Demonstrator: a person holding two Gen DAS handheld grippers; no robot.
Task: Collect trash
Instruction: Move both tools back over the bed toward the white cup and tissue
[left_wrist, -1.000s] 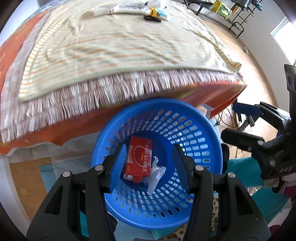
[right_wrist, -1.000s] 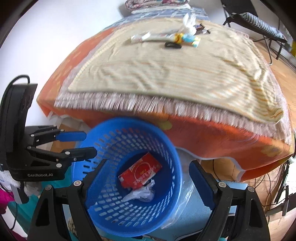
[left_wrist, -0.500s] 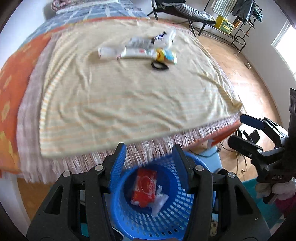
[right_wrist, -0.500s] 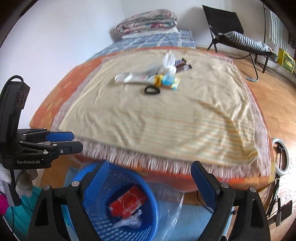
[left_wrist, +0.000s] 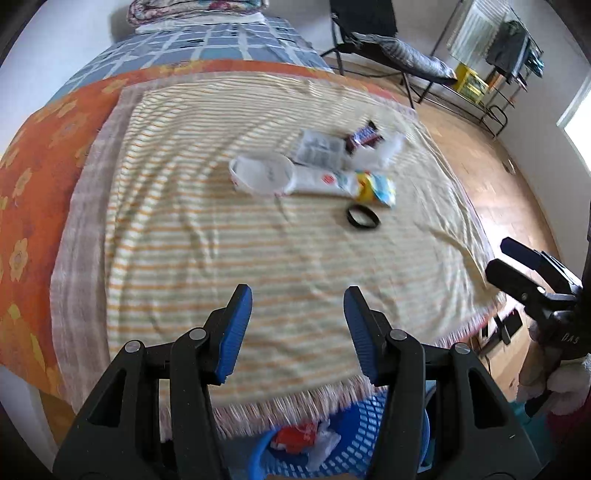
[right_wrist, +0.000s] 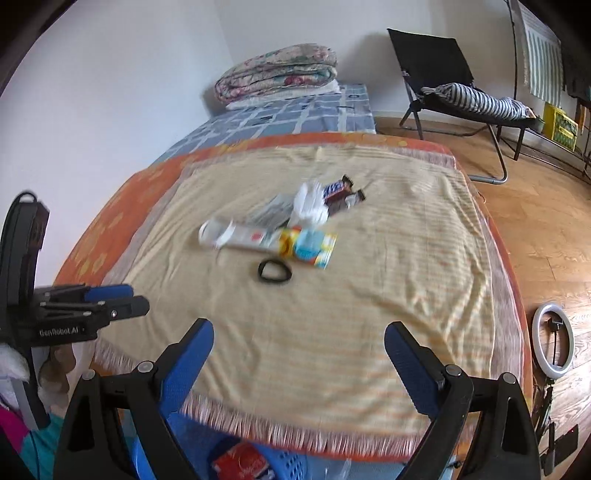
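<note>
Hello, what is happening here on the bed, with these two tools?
A person is collecting trash with a handheld tool in each hand. Both the left tool and the right tool are empty above the striped blanket; the right one's jaws are opening. A red packet already lies in the blue basket at the bed's foot. Wrappers and a black ring wait on the blanket.
</note>
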